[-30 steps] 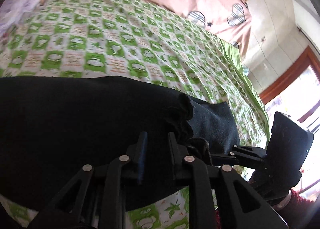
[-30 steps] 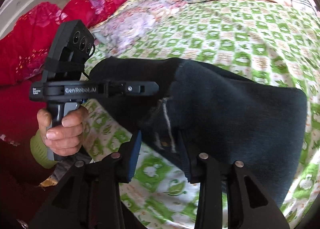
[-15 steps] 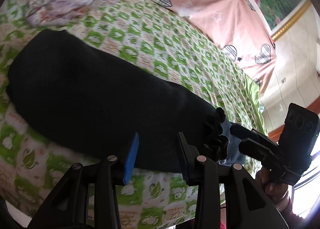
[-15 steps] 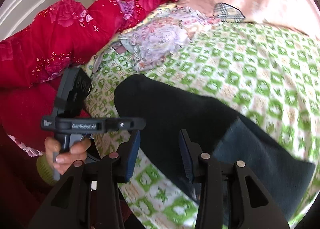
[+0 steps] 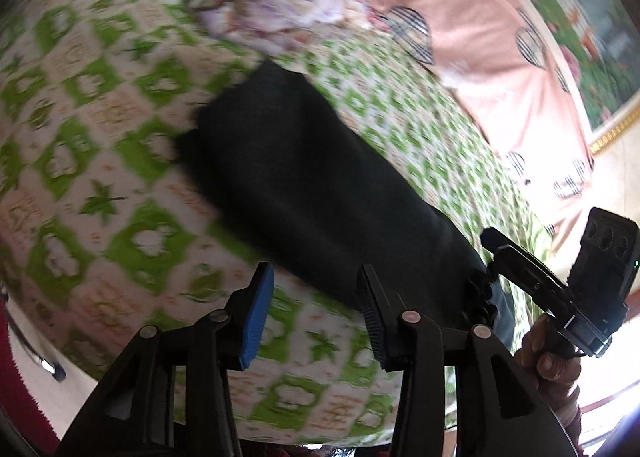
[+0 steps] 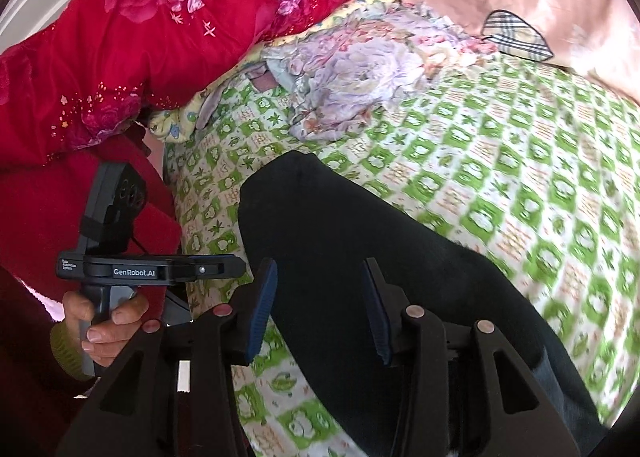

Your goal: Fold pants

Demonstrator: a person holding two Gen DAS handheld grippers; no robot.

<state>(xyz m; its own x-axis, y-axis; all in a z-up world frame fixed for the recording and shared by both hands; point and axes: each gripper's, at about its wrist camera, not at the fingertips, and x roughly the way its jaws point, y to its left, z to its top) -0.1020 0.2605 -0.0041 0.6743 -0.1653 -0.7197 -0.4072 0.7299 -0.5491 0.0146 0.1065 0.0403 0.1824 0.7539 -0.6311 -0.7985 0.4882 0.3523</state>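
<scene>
Both tongs are letting go: the left gripper (image 5: 316, 313) has its jaws parting with nothing between them, and the right gripper (image 6: 318, 307) is easing apart too, empty, hanging just above the cloth. Below them the pants (image 6: 360, 257) lie as one long dark strip on the green-checked sheet (image 6: 500, 177), near the bed's front edge. By my read the lengthwise fold is down, and folding the strip end to end is left.
</scene>
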